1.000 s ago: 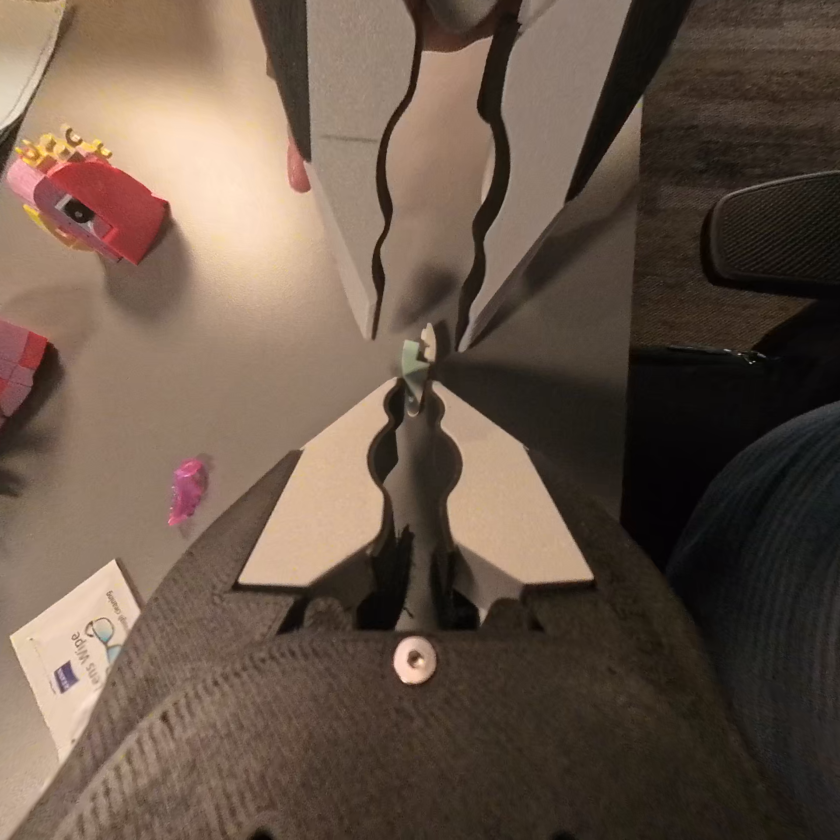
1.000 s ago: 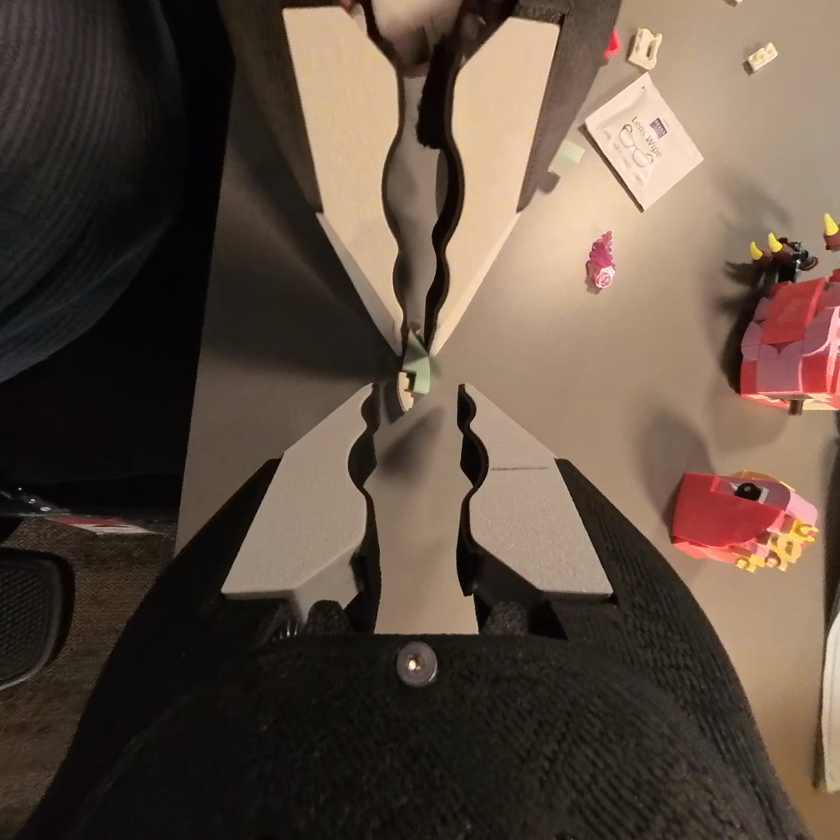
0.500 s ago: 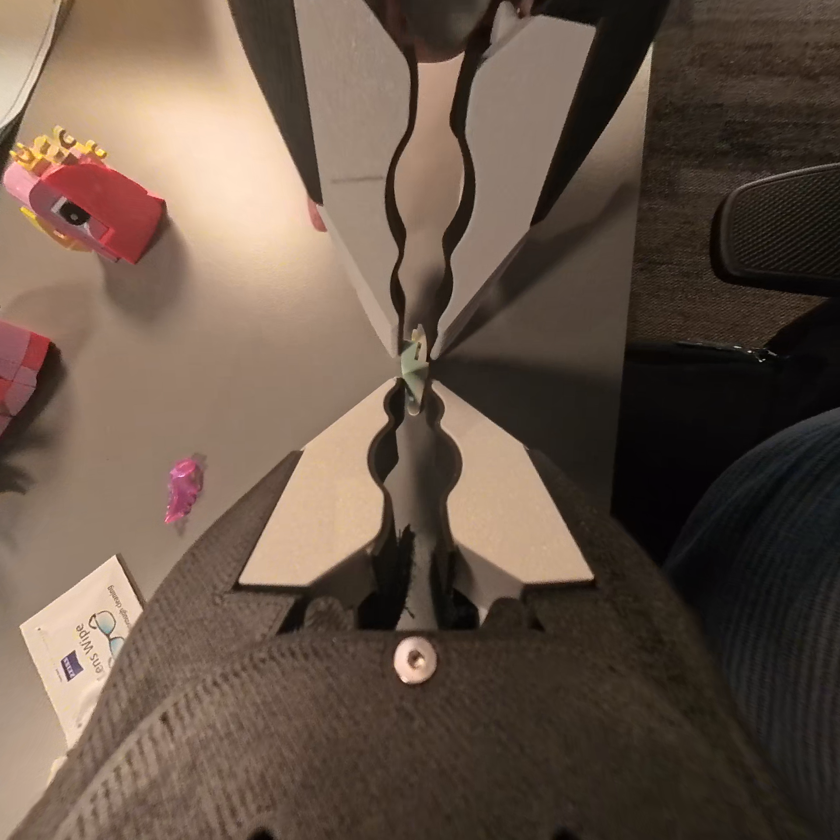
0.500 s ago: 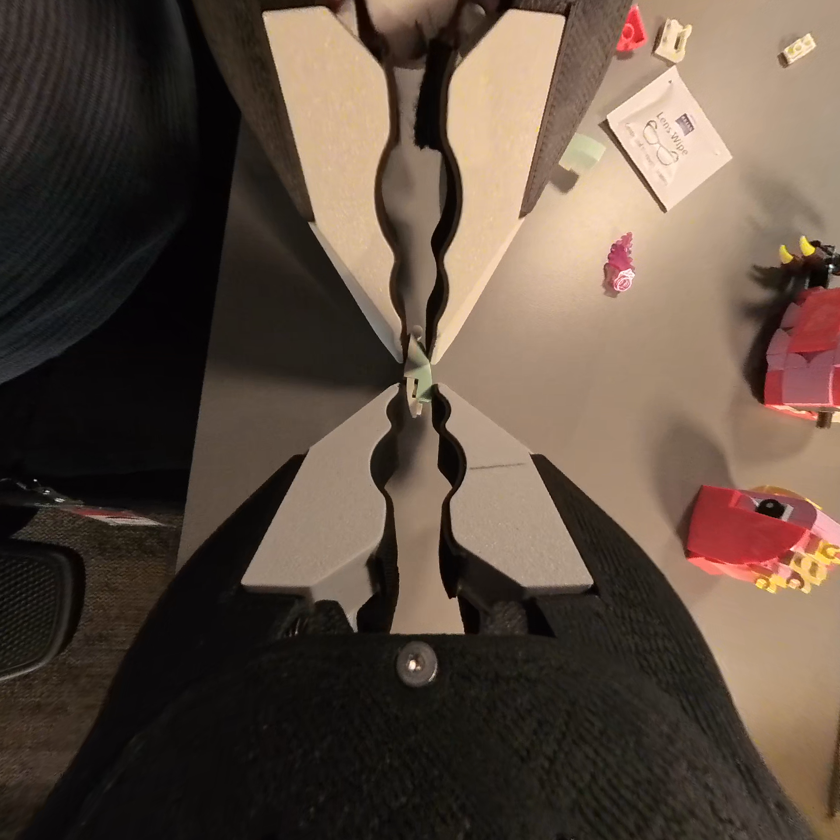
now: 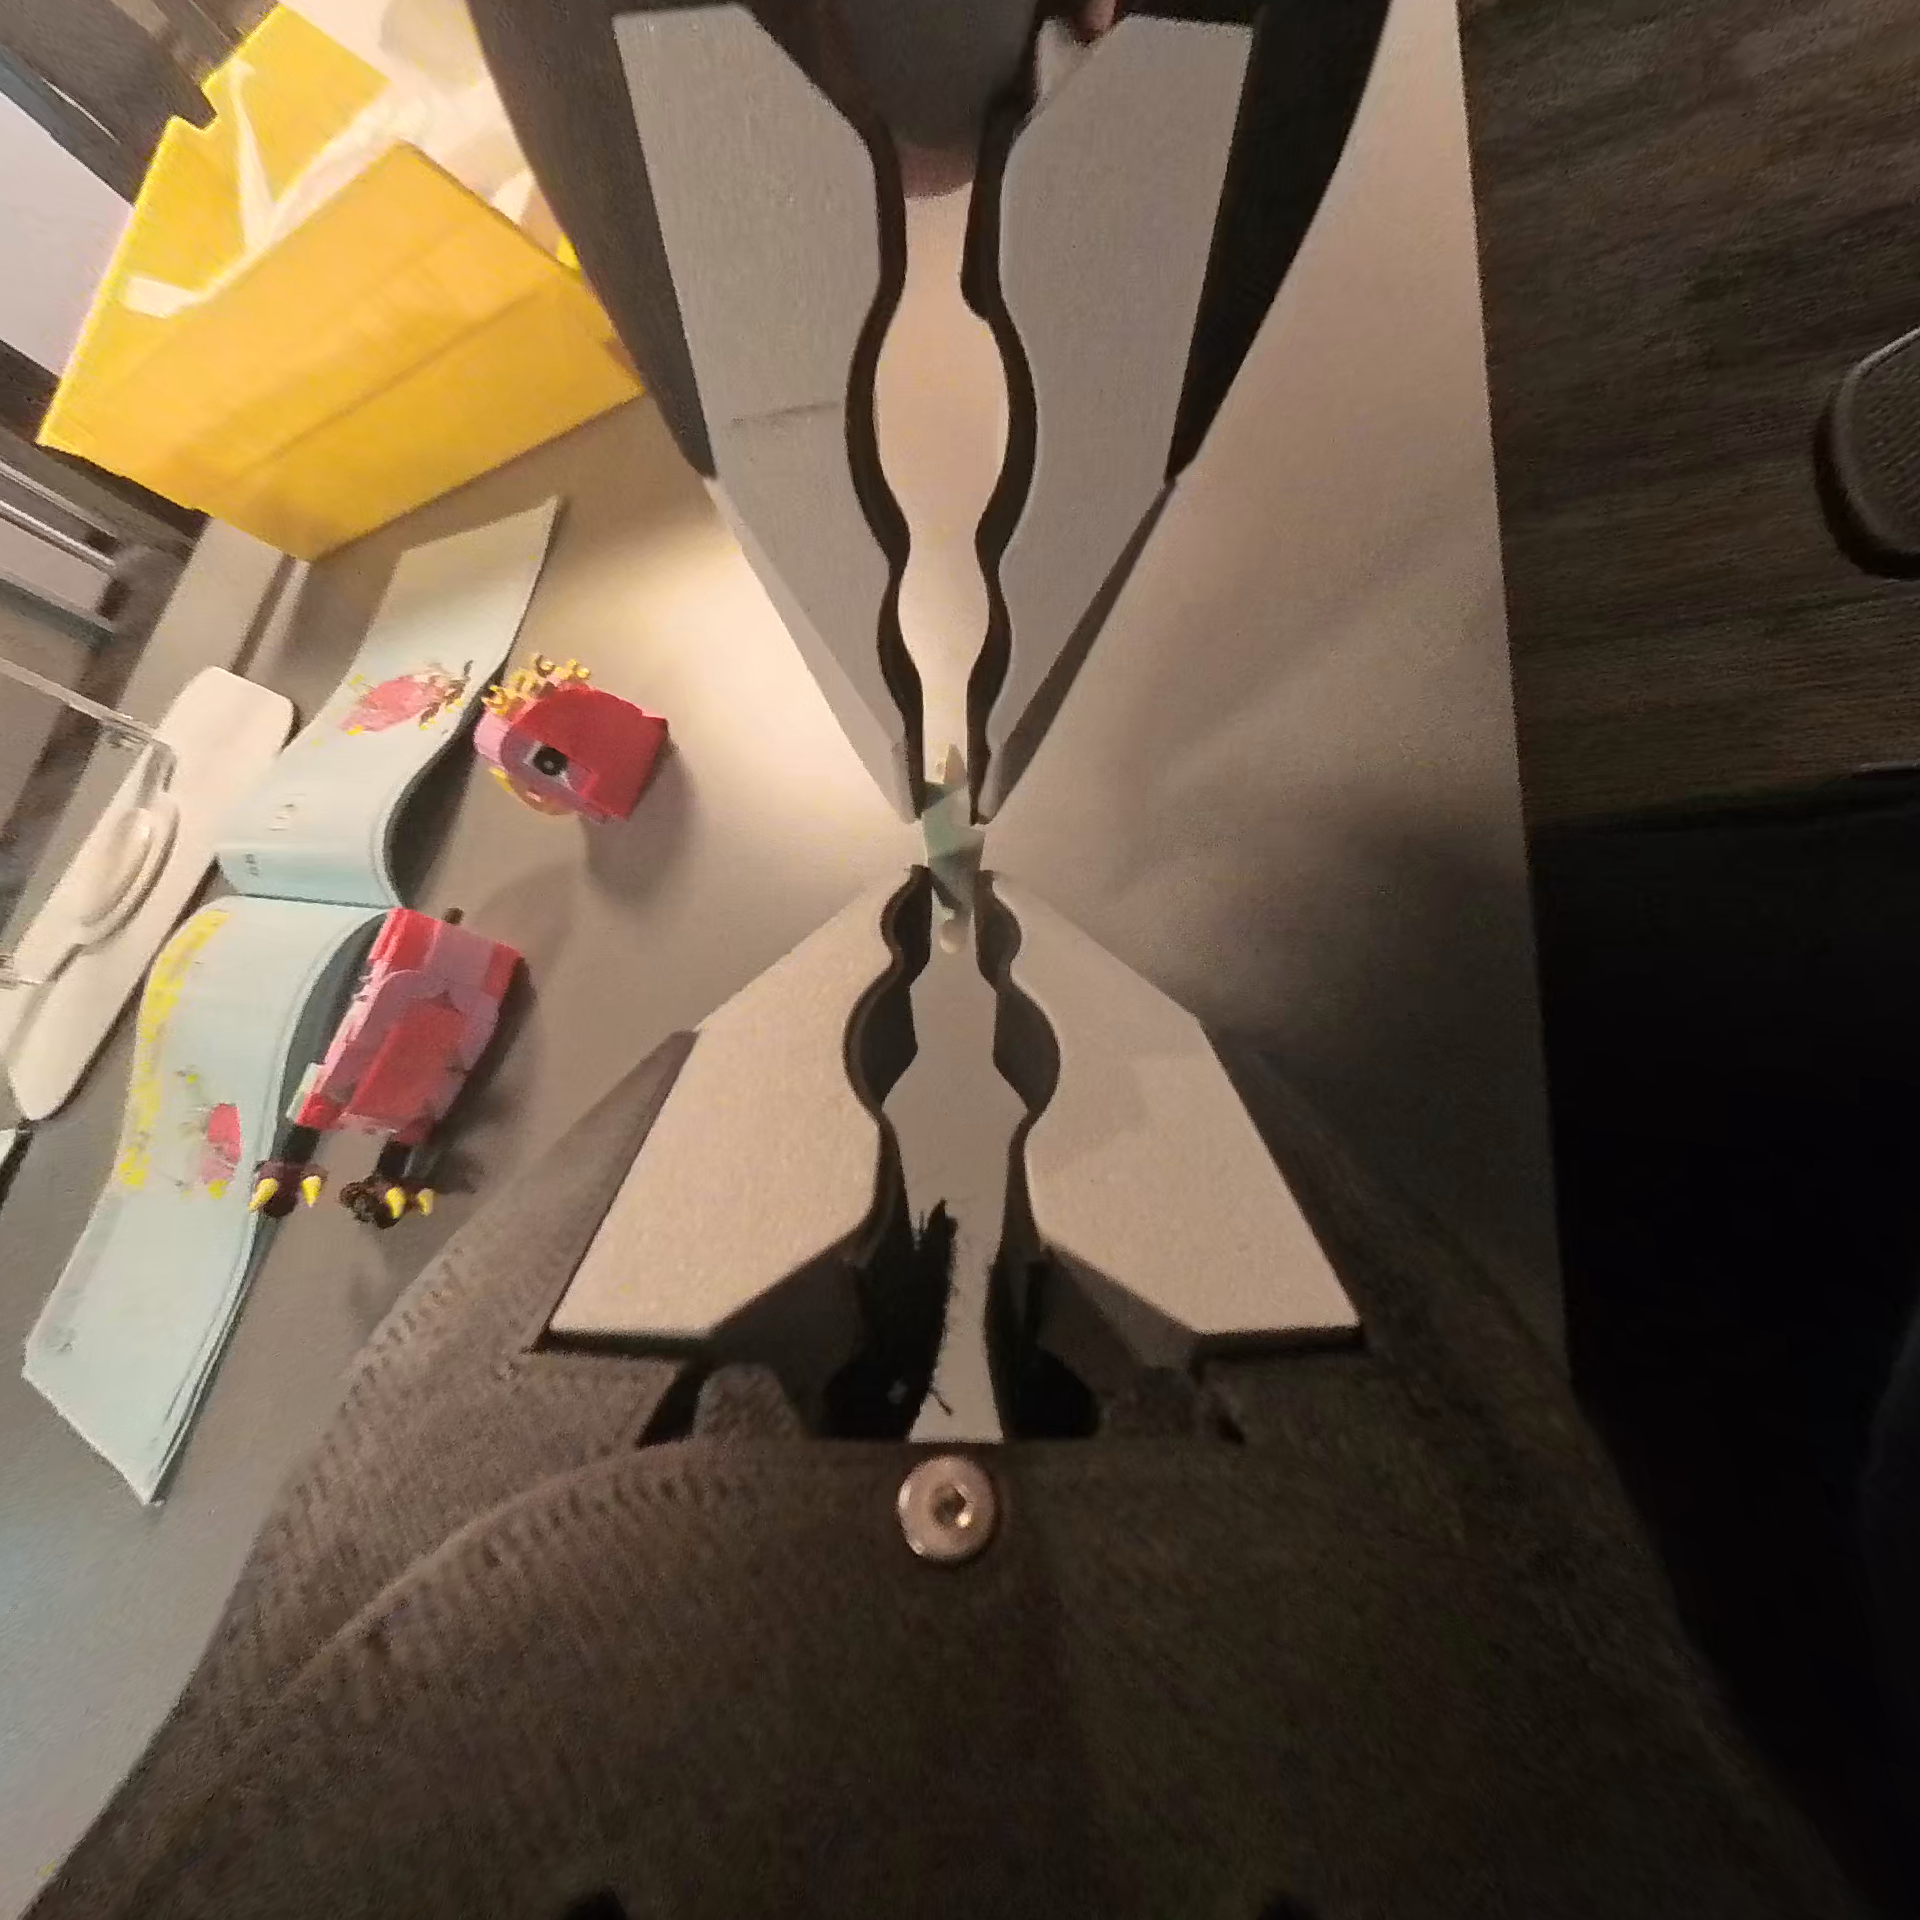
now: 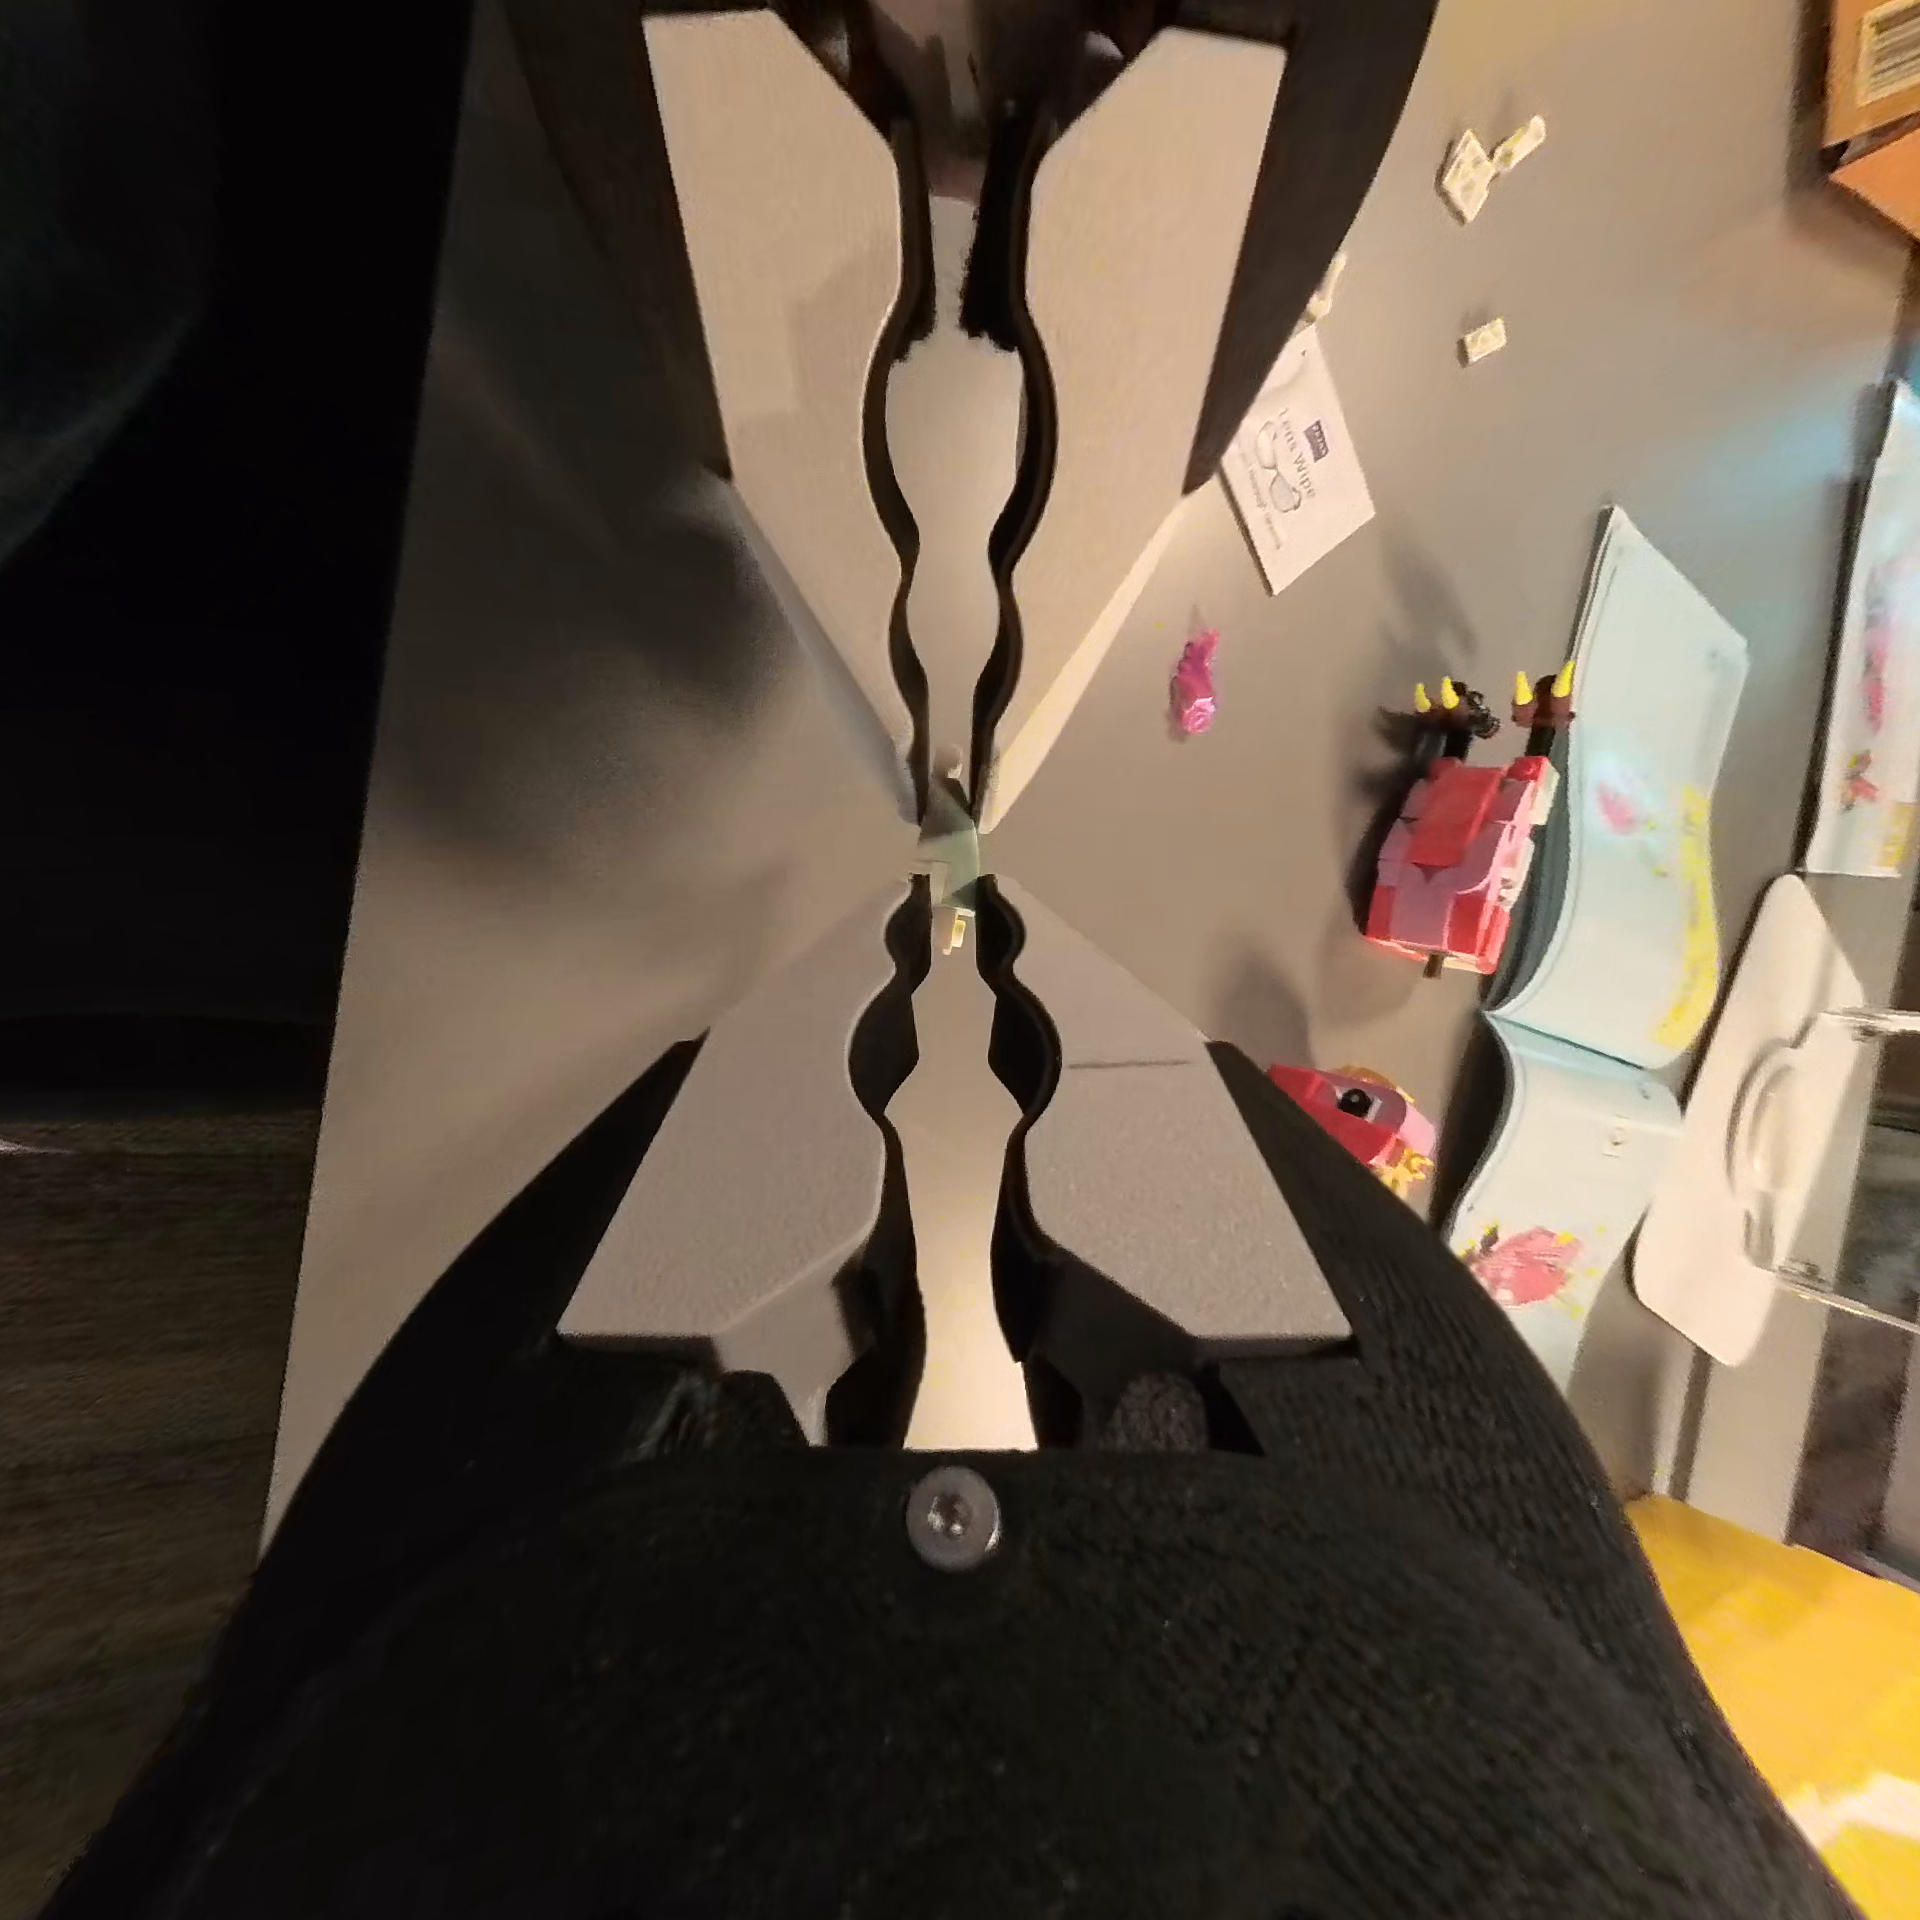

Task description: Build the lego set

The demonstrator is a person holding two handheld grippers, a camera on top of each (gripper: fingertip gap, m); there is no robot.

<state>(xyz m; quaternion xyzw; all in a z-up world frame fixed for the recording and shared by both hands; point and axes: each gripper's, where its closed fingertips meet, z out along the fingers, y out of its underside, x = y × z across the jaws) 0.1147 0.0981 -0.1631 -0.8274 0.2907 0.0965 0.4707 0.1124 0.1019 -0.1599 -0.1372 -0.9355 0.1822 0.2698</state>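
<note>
Both tongs, left (image 5: 948, 888) and right (image 6: 948, 891), pinch one small pale-green brick piece (image 5: 951, 831) tip to tip.

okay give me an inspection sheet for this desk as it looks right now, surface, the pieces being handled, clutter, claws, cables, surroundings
Surface: grey desk, evenly lit, edge beside a dark floor.
Handled things: small pale green and cream brick piece, off the desk, between the two claw tips.
Clutter: red and pink brick head; red and pink brick body with yellow claws; open booklet; white sachet; magenta piece; small cream bricks.
Claws: left claw and right claw meet tip to tip, each closed on one end of the brick piece.
Cables: nothing seen.
Surroundings: yellow box; dark chair part; cardboard box.
</note>
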